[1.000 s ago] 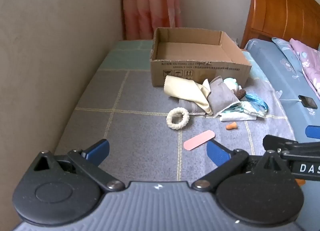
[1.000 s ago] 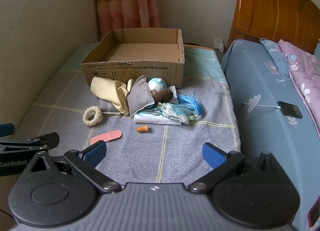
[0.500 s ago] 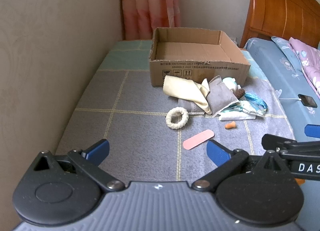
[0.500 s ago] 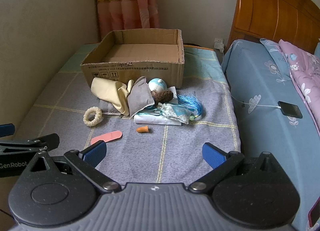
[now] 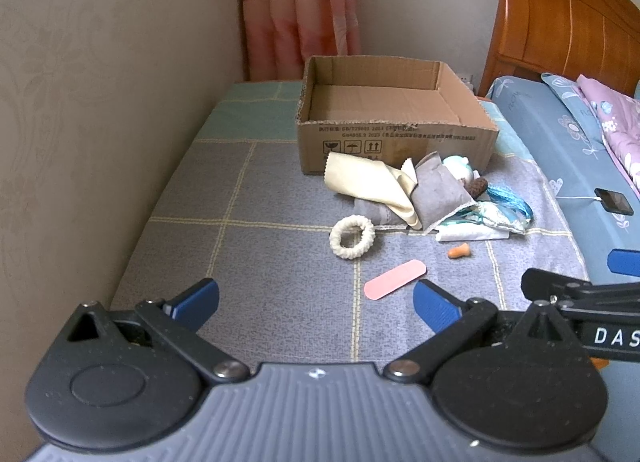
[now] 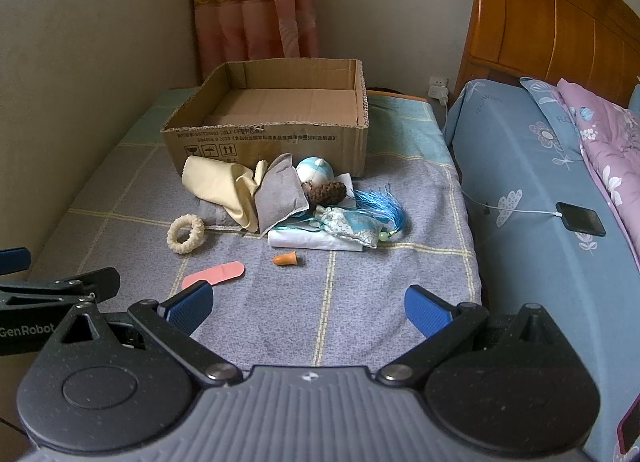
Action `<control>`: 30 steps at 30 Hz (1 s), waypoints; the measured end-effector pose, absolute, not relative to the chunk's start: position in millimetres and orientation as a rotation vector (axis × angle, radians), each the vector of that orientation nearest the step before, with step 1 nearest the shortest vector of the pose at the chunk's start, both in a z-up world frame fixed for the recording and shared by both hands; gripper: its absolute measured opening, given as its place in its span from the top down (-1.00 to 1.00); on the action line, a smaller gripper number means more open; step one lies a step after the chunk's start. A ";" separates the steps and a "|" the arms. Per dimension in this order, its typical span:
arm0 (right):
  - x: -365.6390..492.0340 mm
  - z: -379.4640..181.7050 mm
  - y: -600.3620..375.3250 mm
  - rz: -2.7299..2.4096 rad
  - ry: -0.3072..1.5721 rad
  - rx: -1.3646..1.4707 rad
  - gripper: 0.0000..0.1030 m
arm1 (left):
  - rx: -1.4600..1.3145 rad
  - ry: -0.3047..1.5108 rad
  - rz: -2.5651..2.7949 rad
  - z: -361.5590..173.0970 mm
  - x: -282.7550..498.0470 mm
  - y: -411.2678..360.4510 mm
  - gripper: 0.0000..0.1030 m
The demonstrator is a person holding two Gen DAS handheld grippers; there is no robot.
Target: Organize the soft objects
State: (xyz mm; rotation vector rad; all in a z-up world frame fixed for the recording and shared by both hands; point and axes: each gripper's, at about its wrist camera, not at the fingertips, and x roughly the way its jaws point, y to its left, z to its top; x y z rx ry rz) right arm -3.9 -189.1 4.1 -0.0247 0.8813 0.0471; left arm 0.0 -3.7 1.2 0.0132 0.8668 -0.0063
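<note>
1. Nothing among the soft objects has shifted vs 1 s ago; both cams have only crept a little closer, box slightly larger in view.
2. Soft pile sits on the checked cover (image 6: 360, 302), right in front of the cardboard box (image 6: 272, 142): cream cloth (image 6: 216, 186) draped over a grey pouch (image 6: 280, 198), w/ a blue-white ball (image 6: 316, 170) and brown knit piece (image 6: 326, 192) behind, touching the box front.
3. Blue tassel (image 6: 380, 208) and patterned sachet (image 6: 350, 228) lie on a folded white cloth (image 6: 308, 241), right side of pile.
4. Loose items nearer the cams: cream ring scrunchie (image 5: 352, 237) just left of pile, orange earplug (image 5: 459, 252) near the white cloth, pink strip (image 5: 395, 279) closest to the claws.
5. Box is open-topped, nothing visible inside.
6. Left claw (image 5: 316, 300) fingers spread wide, holding nothing, above the cover; right claw (image 6: 308, 304) likewise apart, nothing between.
7. Surroundings: curtain (image 5: 298, 10) behind box, wooden headboard (image 6: 552, 18), blue bedsheet (image 6: 528, 190) w/ a phone (image 6: 580, 219) on a charging cable.
</note>
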 end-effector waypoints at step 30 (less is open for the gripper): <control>-6.1 7.3 -189.0 0.052 0.870 -0.019 -1.00 | 0.008 0.860 -0.006 5.0 -2.2 -4.0 -0.99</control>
